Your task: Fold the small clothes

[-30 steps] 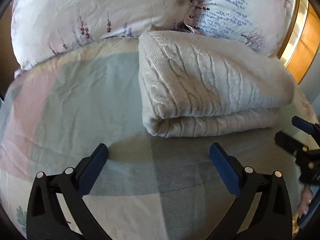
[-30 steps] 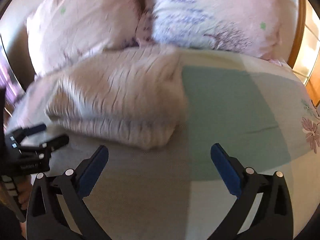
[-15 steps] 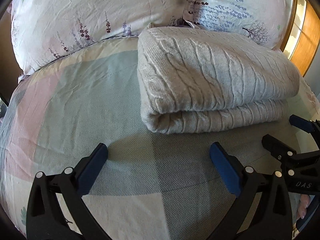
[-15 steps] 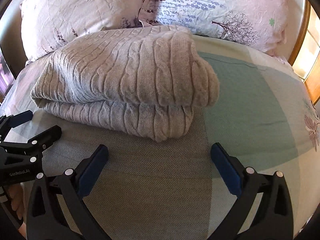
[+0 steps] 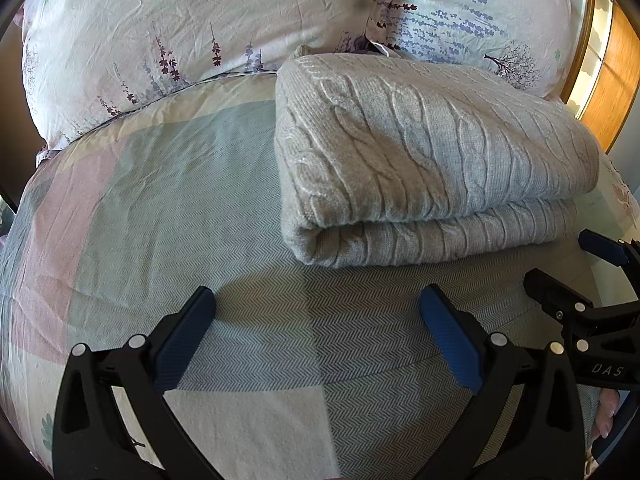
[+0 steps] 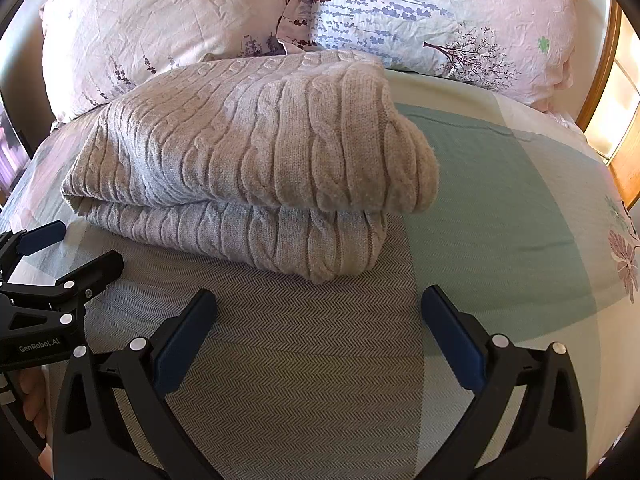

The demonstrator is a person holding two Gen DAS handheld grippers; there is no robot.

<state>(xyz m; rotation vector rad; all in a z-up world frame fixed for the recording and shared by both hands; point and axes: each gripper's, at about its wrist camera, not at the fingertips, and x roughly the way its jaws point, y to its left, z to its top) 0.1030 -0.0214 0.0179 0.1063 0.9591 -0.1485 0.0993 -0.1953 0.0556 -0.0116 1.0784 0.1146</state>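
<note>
- Hovering low over the bedspread point(image 5: 168, 208), left gripper point(image 5: 316, 312) and right gripper point(image 6: 318, 312) both gaped wide, empty, short of the folded sweater point(image 5: 424, 160).
- Since a second earlier, the right view had steadied.

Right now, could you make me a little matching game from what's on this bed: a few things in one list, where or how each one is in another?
Things:
1. sweater
2. pillows
3. left gripper
4. bedspread

States:
A. jaws open, holding nothing
B. folded, lying on the bed
C. propped behind the folded knit
D. spread flat under everything

Pairs: 1-B, 2-C, 3-A, 4-D
</note>
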